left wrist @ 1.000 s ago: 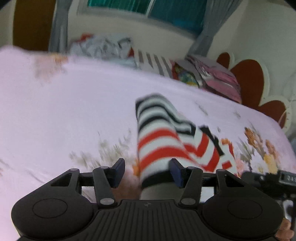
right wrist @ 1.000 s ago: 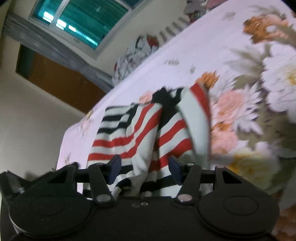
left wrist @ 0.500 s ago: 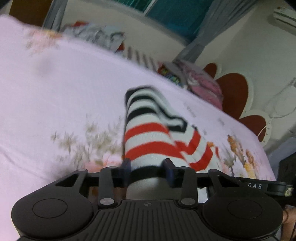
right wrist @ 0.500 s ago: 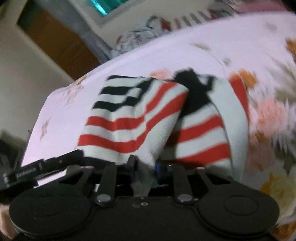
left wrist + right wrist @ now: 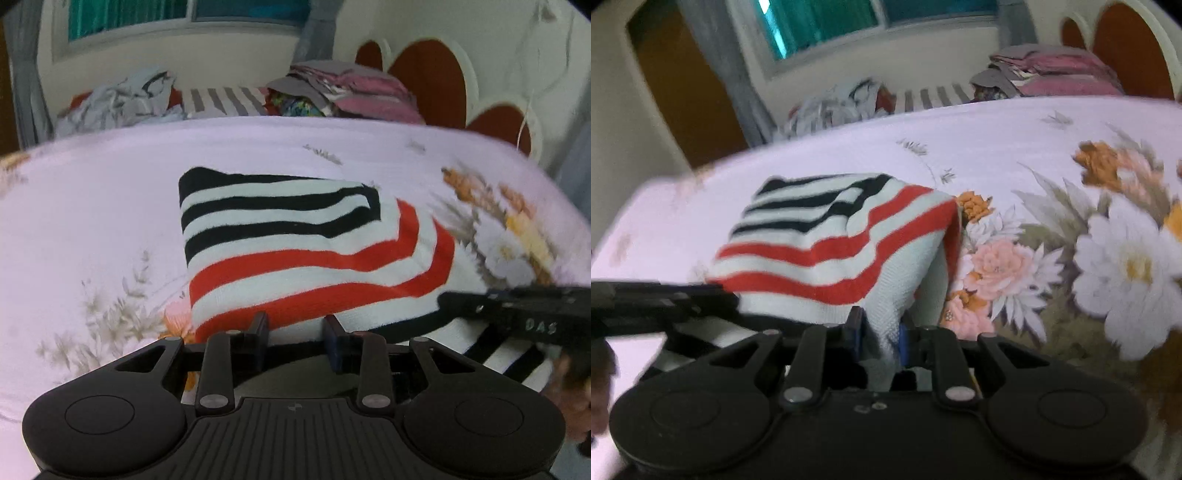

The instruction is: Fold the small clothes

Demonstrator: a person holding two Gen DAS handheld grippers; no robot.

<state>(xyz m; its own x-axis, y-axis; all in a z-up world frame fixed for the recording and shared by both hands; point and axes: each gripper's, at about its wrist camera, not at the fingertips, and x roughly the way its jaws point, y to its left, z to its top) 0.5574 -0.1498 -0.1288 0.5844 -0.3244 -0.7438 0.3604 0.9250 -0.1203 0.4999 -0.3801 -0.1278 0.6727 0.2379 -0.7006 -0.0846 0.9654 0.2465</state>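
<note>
A small knit garment (image 5: 295,251) with black, red and white stripes is stretched over the floral bedsheet (image 5: 92,206). My left gripper (image 5: 295,332) is shut on its near hem at the left. My right gripper (image 5: 877,332) is shut on the near hem at the right, with white knit bunched between the fingers. The garment (image 5: 831,240) rises from both grips and its far end rests on the bed. Each gripper shows in the other's view: the right one (image 5: 517,314) at the right edge, the left one (image 5: 646,299) at the left edge.
A heap of unfolded clothes (image 5: 122,99) and a striped cloth (image 5: 225,101) lie along the far edge of the bed. A stack of folded clothes (image 5: 343,92) sits at the far right by the headboard (image 5: 424,74). A window is behind.
Both grippers went from open to shut on the garment's near hem. They have moved apart, and the garment has spread from a narrow bunched strip to a wide panel.
</note>
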